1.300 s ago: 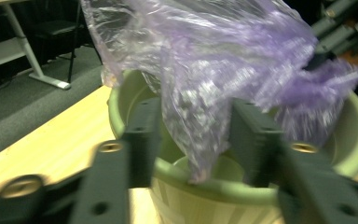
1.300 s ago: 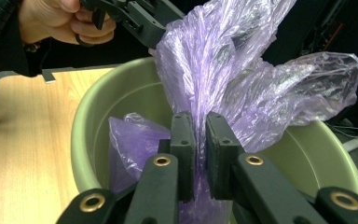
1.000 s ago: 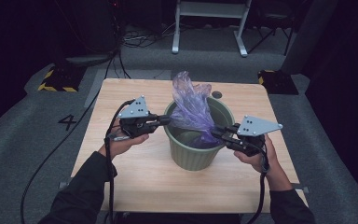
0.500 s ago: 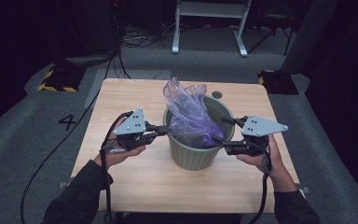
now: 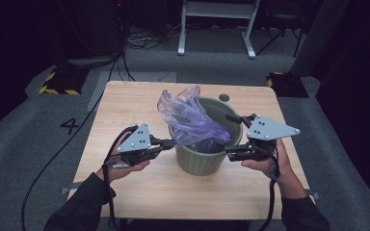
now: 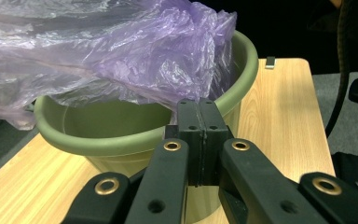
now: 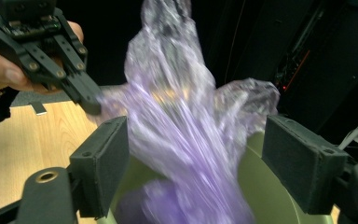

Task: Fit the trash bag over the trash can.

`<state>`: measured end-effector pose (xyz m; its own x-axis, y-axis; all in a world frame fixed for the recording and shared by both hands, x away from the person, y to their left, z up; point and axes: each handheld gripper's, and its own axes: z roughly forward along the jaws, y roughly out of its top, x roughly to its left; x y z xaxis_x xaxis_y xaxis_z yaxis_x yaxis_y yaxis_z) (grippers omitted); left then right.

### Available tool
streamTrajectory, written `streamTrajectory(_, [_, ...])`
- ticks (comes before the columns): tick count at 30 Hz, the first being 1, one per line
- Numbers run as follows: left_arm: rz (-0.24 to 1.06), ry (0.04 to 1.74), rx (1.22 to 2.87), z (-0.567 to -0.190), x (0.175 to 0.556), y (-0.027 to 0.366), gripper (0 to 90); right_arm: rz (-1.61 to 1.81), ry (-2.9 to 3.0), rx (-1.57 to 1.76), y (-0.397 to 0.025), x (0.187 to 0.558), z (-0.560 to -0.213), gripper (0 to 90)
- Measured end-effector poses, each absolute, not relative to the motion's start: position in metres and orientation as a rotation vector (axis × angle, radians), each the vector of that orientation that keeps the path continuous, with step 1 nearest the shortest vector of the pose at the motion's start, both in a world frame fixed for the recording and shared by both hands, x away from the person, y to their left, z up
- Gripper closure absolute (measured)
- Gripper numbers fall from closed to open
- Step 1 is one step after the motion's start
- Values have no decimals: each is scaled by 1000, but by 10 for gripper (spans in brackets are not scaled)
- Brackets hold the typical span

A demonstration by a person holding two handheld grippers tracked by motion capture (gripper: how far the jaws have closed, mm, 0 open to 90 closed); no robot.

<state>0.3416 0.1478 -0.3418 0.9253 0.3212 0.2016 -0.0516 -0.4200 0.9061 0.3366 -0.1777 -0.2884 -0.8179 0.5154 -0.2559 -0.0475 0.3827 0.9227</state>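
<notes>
Lining pot (image 5: 202, 161): left gripper (image 5: 169, 142) clenched on bag (image 5: 192, 120) edge at near-left rim; right gripper (image 5: 221, 144) released, bag between its jaws, opposite.

Light from overhead is brightening the pale wooden worktop (image 5: 139, 103) while the surrounding room is staying dark. In the right gripper view, the crinkled purple plastic bag (image 7: 182, 121) between the claw's pads is smearing with motion blur. The left gripper view is looking sharp, with soft sheen glinting on the plastic.
</notes>
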Motion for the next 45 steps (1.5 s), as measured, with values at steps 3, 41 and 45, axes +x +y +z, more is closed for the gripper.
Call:
streamTrajectory(3, [421, 183, 1977, -342, 340, 145, 897, 1428, 2154, 396, -164, 338, -283, 242])
streamTrajectory(41, [473, 187, 2011, -369, 325, 147, 897, 1482, 2171, 456, -239, 302, -352, 898])
streamTrajectory(45, [465, 186, 2018, -375, 325, 144, 897, 1477, 2174, 478, -246, 302, -363, 894])
